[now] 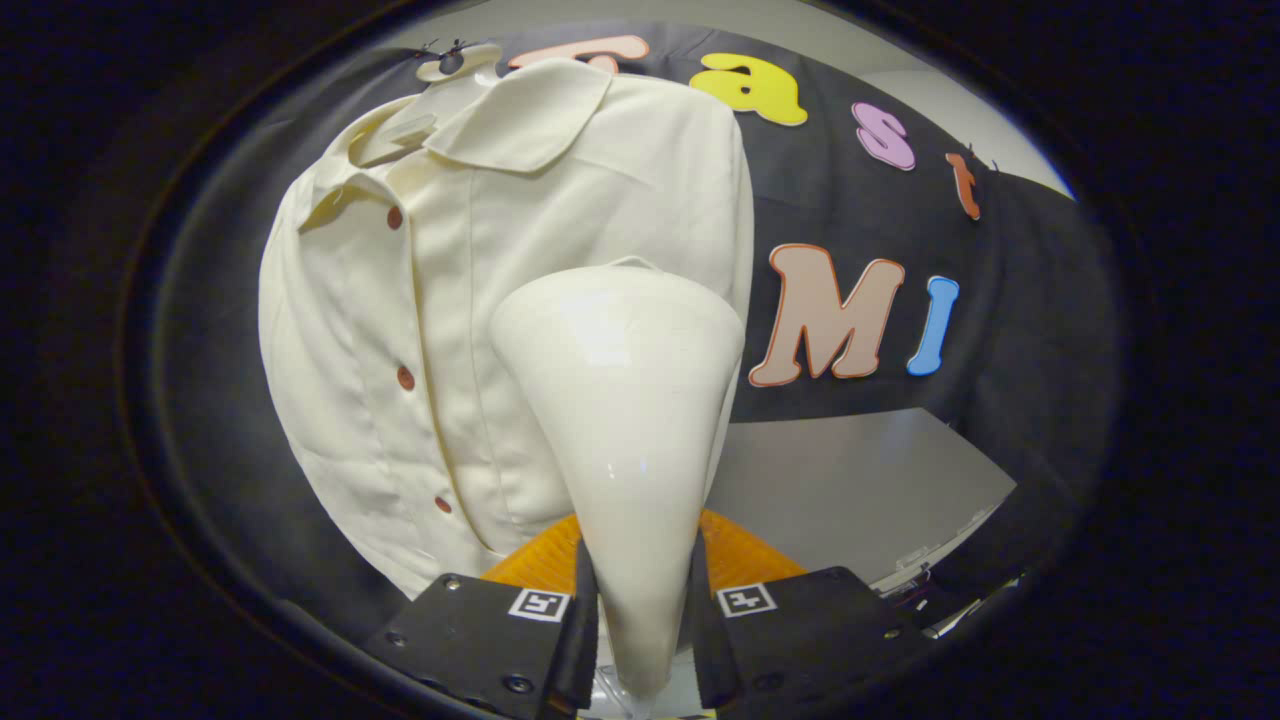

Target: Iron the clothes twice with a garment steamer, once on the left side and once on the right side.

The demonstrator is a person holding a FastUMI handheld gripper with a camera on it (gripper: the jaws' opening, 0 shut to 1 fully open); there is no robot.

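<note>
A glossy white garment steamer (625,420) rises from between my fingers, its narrow handle pinched by both and its wide head fanning out ahead. My gripper (640,625) is shut on that handle. Just beyond the head hangs a cream short-sleeved shirt (440,300) with a collar and small red-brown buttons (405,378) down its placket. The steamer head sits over the shirt's lower part, to the right of the button line; I cannot tell if it touches the cloth.
An orange surface (740,555) lies just under the shirt's hem, beyond my fingers. A grey tabletop (860,490) stretches right of the steamer. The black booth cloth (1000,300) hangs behind the shirt.
</note>
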